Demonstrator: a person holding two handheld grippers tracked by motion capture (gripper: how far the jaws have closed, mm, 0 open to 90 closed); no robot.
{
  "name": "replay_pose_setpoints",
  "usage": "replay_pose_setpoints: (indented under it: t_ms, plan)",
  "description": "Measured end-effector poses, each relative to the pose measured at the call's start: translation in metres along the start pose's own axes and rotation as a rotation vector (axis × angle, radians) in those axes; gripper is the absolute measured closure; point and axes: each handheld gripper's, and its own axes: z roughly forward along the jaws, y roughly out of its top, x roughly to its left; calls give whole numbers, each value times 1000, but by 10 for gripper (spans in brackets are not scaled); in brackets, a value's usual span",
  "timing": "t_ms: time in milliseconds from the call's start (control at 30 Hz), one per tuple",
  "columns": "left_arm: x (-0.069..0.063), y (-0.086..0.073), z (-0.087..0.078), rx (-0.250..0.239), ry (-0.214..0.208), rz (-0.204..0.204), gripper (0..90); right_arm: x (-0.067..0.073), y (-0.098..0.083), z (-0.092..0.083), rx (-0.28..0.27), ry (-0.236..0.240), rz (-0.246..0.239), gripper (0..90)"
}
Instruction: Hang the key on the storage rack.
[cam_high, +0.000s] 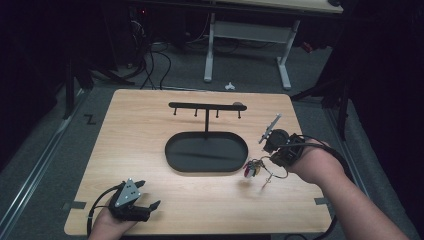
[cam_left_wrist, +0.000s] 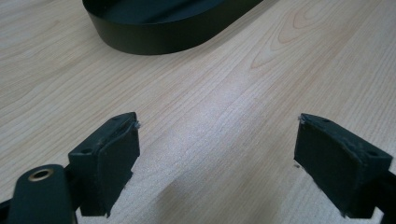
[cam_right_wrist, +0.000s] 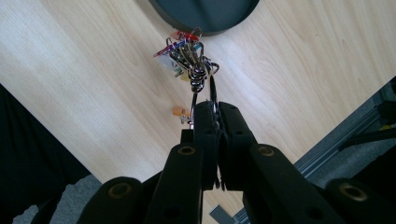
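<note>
While lifted, key bunch (cam_right_wrist: 189, 58) tags read blank.

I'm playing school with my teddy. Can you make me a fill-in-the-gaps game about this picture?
1. The right gripper has its fingers shut on a bunch of ____.
2. The left gripper rests with its fingers ____.
3. The black stand rises from an ____-shaped tray.
4. The table top is made of ____.

Missing words: keys; open; oval; wood
</note>
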Motion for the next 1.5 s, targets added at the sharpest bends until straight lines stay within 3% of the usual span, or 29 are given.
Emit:
replay_pose_setpoints:
  t_ms: [333,500,1067,1233,1500]
  plan:
    - [0,0,-1,-5,3,-3,146,-2,20,-7,-17,-3,-13,873]
    - [0,0,-2,-4,1,-2,146,-4,31,-8,-26,-30,-22,873]
    - [0,-1,-2,-2,-1,-1,146,-17,63,-7,-36,-33,-31,873]
    - [0,0,-2,-3,-1,-1,146,-20,73,-9,-46,-34,-10,873]
    - [1,-1,-3,-7,1,-2,146,-24,89,-12,-66,-36,-26,873]
